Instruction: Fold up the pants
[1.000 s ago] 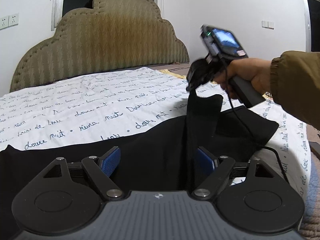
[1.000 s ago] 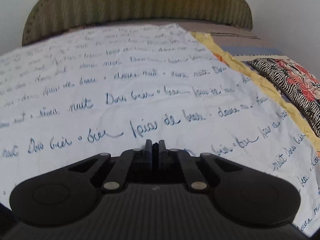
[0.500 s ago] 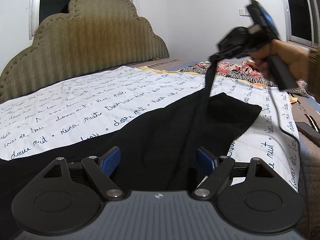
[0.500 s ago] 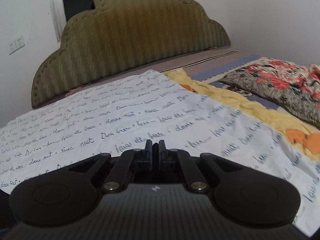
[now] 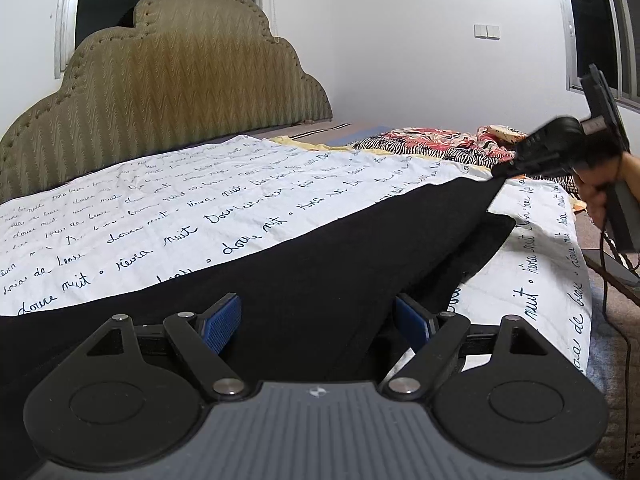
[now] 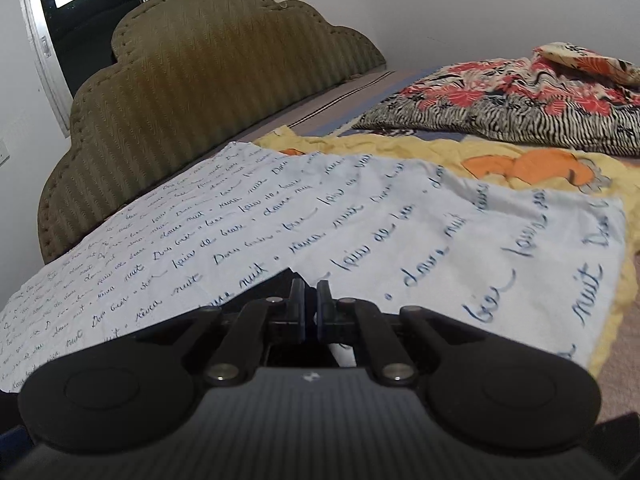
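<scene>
Black pants (image 5: 328,264) lie on the white sheet with blue script (image 5: 180,200), stretched toward the right. My left gripper (image 5: 318,322) is open, its blue pads on either side of the cloth near the camera. My right gripper (image 5: 502,170) is shut on the far end of a pant leg and holds it low over the bed's right side. In the right wrist view the right gripper (image 6: 310,300) has its jaws together; a sliver of black cloth (image 6: 260,286) shows just left of them.
An olive padded headboard (image 5: 180,80) stands at the back. A floral and zebra-print quilt (image 6: 520,96) and a yellow blanket (image 6: 420,148) lie to the right. The bed's edge (image 5: 584,300) drops off at the right, with a cable (image 5: 616,272) beside it.
My right gripper has carried the pant leg to the right and down, from raised above the bed to low near the right edge. The cloth is pulled out flatter. The left gripper stays open.
</scene>
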`<state>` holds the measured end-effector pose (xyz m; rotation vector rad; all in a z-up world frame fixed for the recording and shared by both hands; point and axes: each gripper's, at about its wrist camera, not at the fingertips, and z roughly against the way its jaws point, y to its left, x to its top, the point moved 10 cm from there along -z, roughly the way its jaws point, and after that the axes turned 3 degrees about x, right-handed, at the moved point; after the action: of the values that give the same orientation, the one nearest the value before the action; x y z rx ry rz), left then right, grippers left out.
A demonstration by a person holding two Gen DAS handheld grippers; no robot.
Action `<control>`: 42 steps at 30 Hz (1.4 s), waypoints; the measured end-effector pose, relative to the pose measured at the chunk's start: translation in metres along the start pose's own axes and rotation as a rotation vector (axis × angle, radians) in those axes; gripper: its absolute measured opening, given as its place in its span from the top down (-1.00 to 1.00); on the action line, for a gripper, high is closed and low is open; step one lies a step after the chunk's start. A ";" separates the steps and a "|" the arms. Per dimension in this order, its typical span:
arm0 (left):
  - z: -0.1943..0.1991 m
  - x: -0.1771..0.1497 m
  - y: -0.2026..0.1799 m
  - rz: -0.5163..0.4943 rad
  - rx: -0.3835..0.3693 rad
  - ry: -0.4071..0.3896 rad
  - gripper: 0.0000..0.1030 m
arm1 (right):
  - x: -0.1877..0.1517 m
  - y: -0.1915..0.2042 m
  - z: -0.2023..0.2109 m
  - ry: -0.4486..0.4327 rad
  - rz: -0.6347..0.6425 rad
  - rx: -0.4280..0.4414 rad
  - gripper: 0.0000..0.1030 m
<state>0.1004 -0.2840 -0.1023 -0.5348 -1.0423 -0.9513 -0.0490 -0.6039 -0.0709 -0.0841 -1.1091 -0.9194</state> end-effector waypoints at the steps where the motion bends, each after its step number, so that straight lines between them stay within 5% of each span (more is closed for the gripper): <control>1: 0.000 0.000 0.000 0.000 0.000 0.001 -0.61 | -0.004 -0.002 0.002 0.000 -0.002 -0.006 0.90; 14: 0.011 0.002 -0.010 -0.015 -0.077 -0.026 -0.61 | -0.044 -0.016 -0.012 0.066 0.062 -0.091 0.88; 18: 0.007 0.002 -0.008 0.006 -0.071 -0.008 -0.61 | -0.040 -0.023 -0.004 0.015 0.091 -0.172 0.45; 21: 0.004 -0.001 -0.006 0.012 -0.064 0.011 -0.61 | -0.023 -0.010 0.009 -0.061 0.132 -0.143 0.45; 24: 0.005 -0.001 -0.007 0.005 -0.064 0.009 -0.61 | -0.028 0.030 -0.014 0.072 0.113 0.060 0.46; 26: 0.000 -0.005 -0.008 -0.007 -0.068 0.039 -0.61 | -0.036 0.046 -0.036 0.156 0.101 0.117 0.49; 30: -0.005 -0.009 -0.009 -0.015 -0.065 0.077 -0.61 | -0.040 0.033 -0.068 0.182 0.195 -0.046 0.53; 36: -0.001 -0.008 -0.008 -0.017 -0.055 0.046 -0.61 | -0.022 0.012 -0.003 -0.005 0.013 -0.011 0.26; 42: -0.001 -0.003 0.006 0.056 -0.028 0.041 -0.61 | -0.058 -0.025 0.018 0.071 -0.252 0.069 0.18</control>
<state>0.1057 -0.2809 -0.1052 -0.5627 -0.9736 -0.9249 -0.0864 -0.5772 -0.1173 0.1474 -1.1002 -1.0987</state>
